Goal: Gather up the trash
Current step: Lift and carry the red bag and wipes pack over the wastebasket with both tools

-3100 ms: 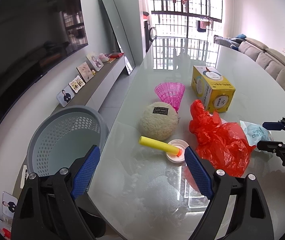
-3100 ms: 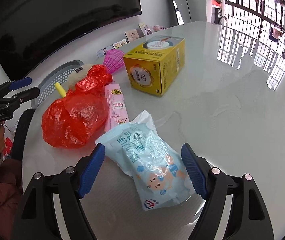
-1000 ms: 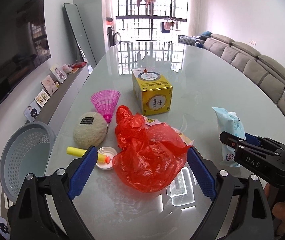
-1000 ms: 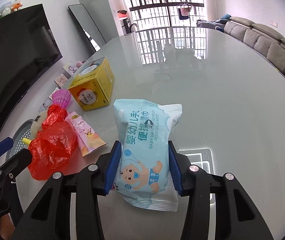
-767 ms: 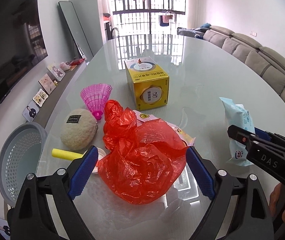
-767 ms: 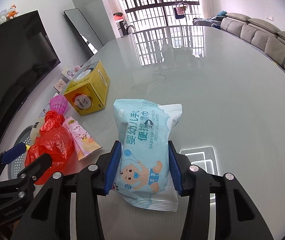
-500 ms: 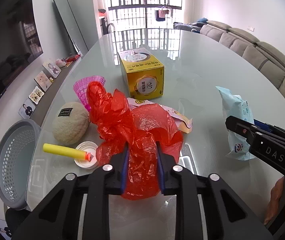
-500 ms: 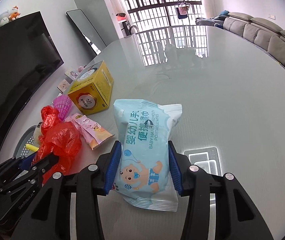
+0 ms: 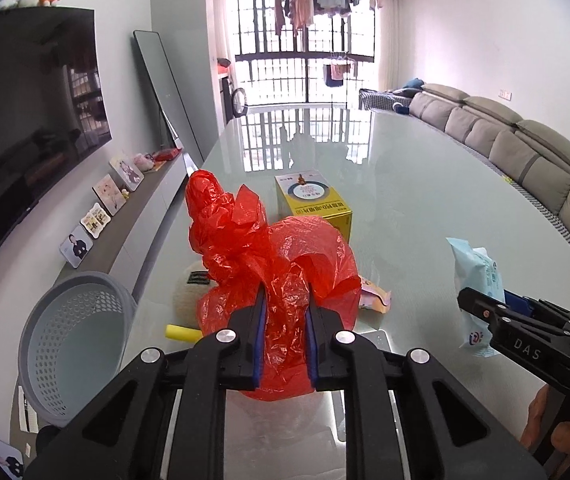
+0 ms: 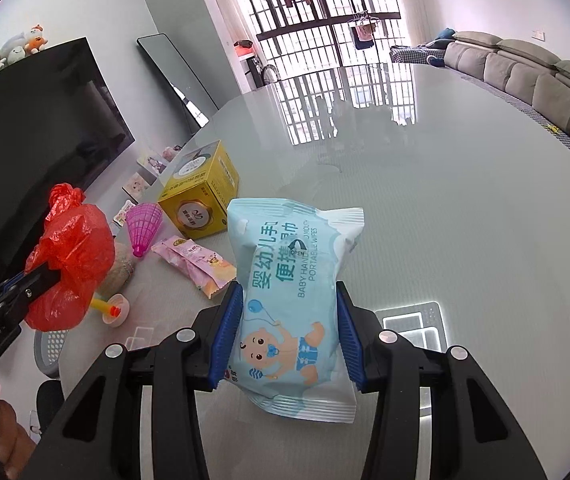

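My left gripper (image 9: 284, 334) has just closed its fingers on the red bag (image 9: 281, 264) and lifted it at frame centre, my right gripper (image 10: 289, 334) still pinches the wipes (image 10: 291, 304), so both can head for the basket (image 9: 73, 344) lower left.

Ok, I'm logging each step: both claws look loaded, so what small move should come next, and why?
Probably swing the left claw leftward to hold the red plastic bag over the grey basket. The bag is already pinched and lifted off the table, and the basket sits just past its left edge. The right claw grips the wipes pack.
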